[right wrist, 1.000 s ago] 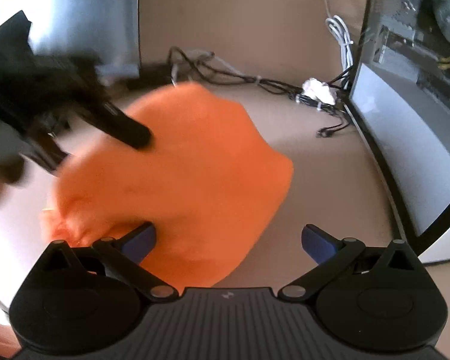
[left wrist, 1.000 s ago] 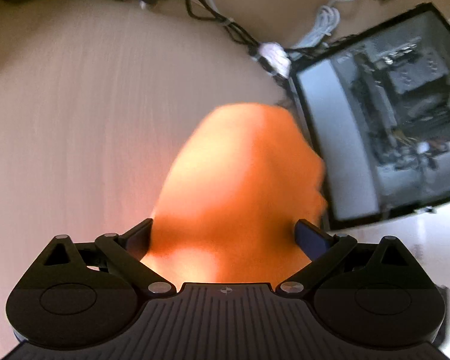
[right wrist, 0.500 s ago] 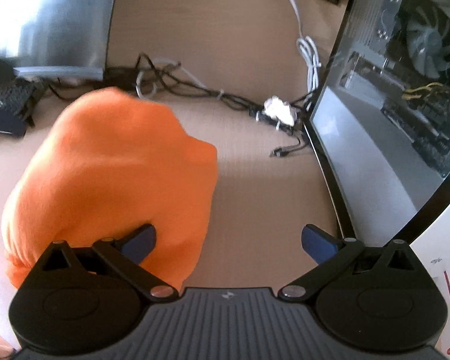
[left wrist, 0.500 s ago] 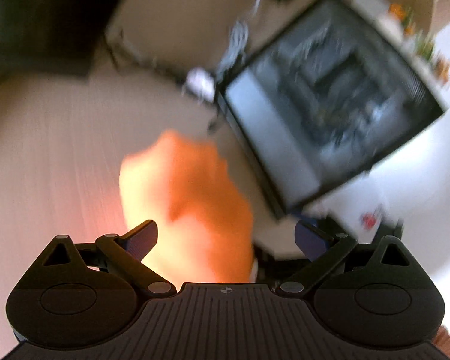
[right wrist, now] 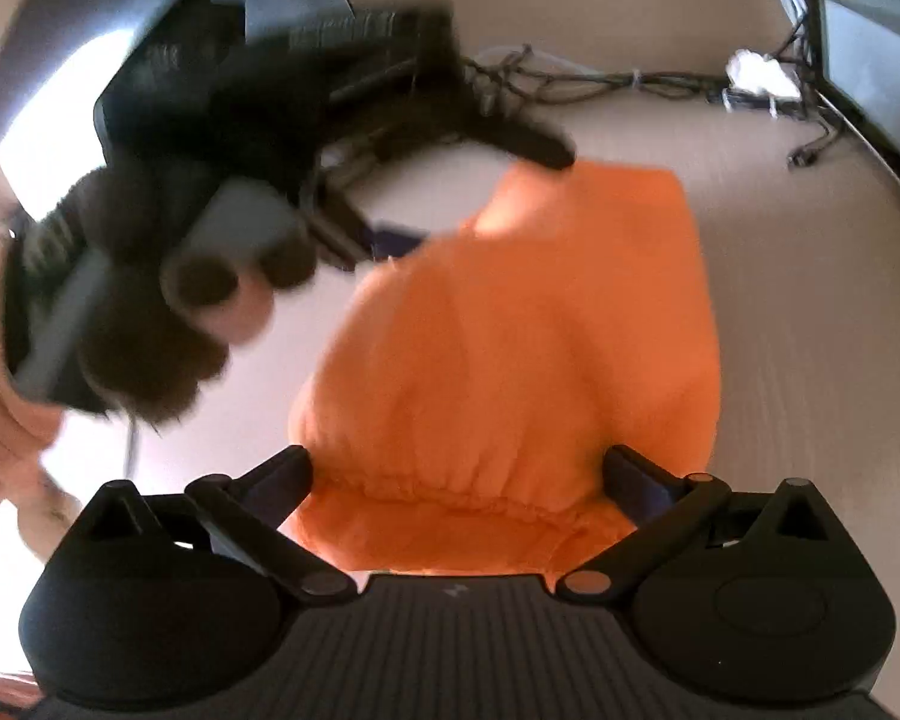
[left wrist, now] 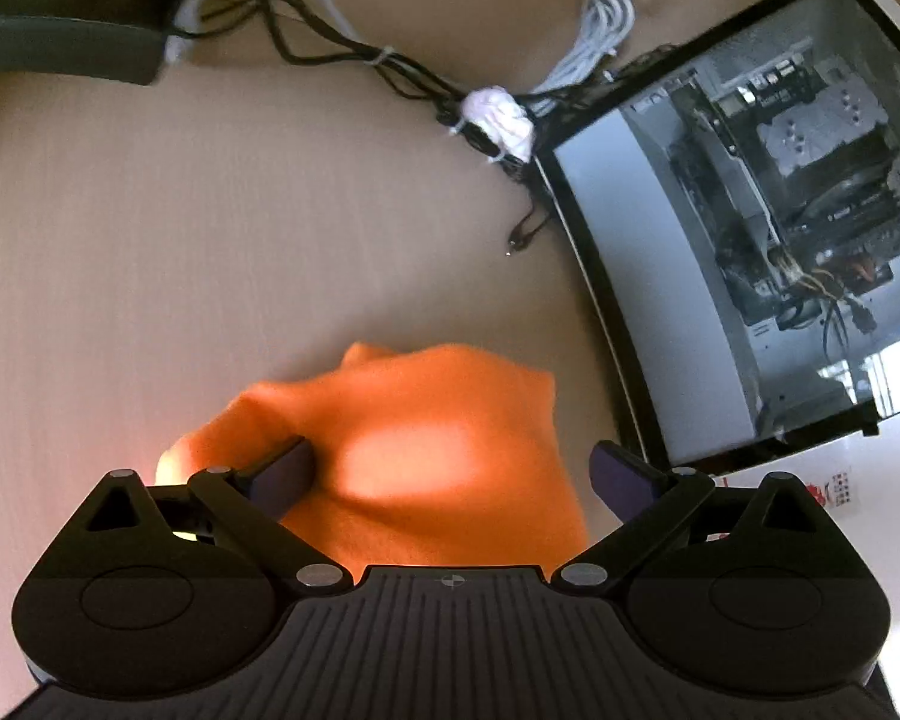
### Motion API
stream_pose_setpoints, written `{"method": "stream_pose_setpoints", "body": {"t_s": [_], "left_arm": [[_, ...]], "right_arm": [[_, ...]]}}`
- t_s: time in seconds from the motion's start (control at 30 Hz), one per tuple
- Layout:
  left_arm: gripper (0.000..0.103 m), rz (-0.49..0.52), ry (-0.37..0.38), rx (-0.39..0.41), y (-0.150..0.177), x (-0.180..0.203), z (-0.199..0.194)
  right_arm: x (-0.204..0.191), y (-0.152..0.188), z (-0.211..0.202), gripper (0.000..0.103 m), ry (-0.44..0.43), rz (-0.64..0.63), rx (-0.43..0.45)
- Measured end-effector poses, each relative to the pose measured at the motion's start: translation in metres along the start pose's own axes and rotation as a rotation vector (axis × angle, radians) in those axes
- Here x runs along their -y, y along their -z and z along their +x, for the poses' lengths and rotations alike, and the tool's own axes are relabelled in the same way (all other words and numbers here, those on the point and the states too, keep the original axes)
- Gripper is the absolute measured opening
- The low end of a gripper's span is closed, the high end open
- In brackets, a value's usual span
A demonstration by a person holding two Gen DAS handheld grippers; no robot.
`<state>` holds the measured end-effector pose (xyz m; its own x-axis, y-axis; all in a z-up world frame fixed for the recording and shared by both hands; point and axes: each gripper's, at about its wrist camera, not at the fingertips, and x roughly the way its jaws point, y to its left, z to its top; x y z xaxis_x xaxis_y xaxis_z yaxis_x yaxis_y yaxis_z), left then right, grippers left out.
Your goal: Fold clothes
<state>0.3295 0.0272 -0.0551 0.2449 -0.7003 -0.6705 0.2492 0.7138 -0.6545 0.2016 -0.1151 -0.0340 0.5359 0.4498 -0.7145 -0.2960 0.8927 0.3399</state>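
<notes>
The orange garment (left wrist: pixel 426 456) lies bunched on the pale wood worktop (left wrist: pixel 180 228), low and centre in the left wrist view, just left of the glass-sided computer case (left wrist: pixel 750 210) that fills the right of that frame. In the right wrist view the orange garment (right wrist: pixel 522 360) takes up the centre, its long axis running from the bottom edge up toward the top of the frame, with a gathered elastic band nearest the camera and the far end narrowing toward the upper centre.

The left hand-held gripper (left wrist: pixel 450 474) is spread wide, its 2 fingers apart; the left finger presses into a fold of the cloth while the right finger stands off its edge, so nothing is pinched. In the right wrist view this left hand-held gripper (right wrist: pixel 486 180) appears blurred in the upper left, one finger tip touching the garment's far end.

The right hand-held gripper (right wrist: pixel 456 468) is also released, its 2 fingers flanking the elastic band without closing on it.

A tangle of black cables (left wrist: pixel 330 42) and a coiled white cable (left wrist: pixel 600 24) lie across the top of the left wrist view.
</notes>
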Motion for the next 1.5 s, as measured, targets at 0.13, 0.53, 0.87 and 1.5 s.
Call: {"method": "stream_pose_setpoints", "body": {"t_s": [0.13, 0.53, 0.87, 1.5], "left_arm": [[0.101, 0.000, -0.011, 0.040, 0.000, 0.006, -0.015], [0.101, 0.077, 0.044, 0.176, 0.073, 0.026, -0.095], [0.102, 0.200, -0.201, 0.143, 0.089, 0.036, -0.049], [0.103, 0.098, -0.022, 0.212, 0.024, 0.025, -0.046]], "right_arm": [[-0.001, -0.008, -0.013, 0.103, -0.004, -0.036, 0.006], [0.061, -0.070, -0.061, 0.103, 0.028, 0.122, 0.251], [0.074, -0.083, 0.055, 0.103, 0.338, -0.005, 0.082], [0.016, -0.013, -0.024, 0.103, -0.002, -0.084, 0.067]]}}
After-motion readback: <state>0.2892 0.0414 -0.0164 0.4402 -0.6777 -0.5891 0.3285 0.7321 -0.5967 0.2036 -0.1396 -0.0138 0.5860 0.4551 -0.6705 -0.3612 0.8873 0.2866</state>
